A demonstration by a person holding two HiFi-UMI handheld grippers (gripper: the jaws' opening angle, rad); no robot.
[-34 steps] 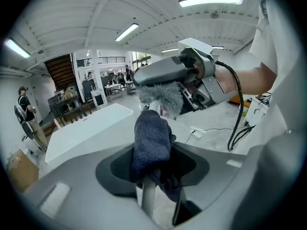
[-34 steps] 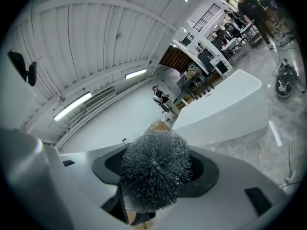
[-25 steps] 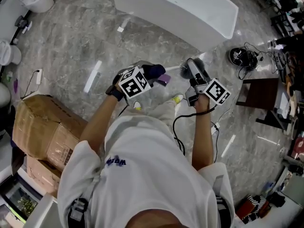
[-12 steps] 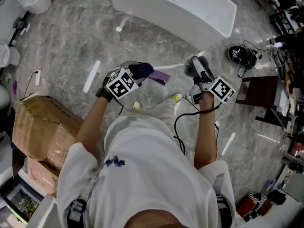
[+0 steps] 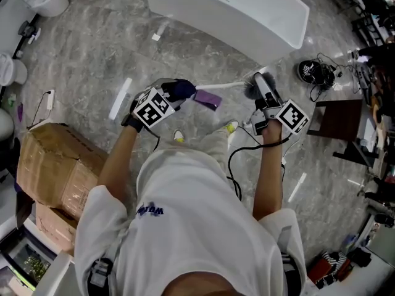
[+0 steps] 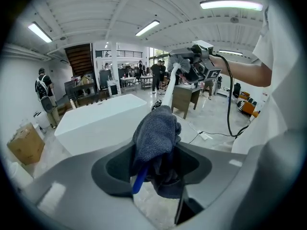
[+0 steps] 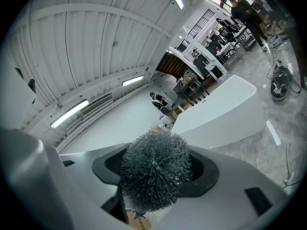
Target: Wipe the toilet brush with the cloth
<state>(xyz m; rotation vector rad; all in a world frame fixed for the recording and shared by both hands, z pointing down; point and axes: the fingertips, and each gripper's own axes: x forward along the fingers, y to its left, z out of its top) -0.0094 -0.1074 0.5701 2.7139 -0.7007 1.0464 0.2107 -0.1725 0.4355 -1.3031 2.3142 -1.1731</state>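
**Polished grey floor, brush spanning two claws**

Glossy grey veined stone floor [image 5: 92, 54] lies under both claws, and a long, smooth white block with rounded edges [image 5: 234, 11] stands beyond their tips. A creased brown cardboard box [image 5: 49, 159] sits well out to the left claw's outer side.

The left claw [image 5: 185, 91] has a dark blue-grey looped terry cloth [image 6: 156, 133] between its jaws. The jaws have just been opening and stand wide. The soft bundle fills the gap, touches both sides and rises in a rounded hump past the tips.

From that hump a slim, smooth white plastic handle [image 5: 222, 86] runs straight across to the right claw [image 5: 258, 86]. It belongs to the toilet brush, whose round head of stiff grey bristles [image 7: 154, 169] sits right between the right claw's jaws. That claw is clenched on the brush at the head end.

A small flat purple tag [image 5: 207, 99] hangs just beside the cloth, below the handle, between the two claws.
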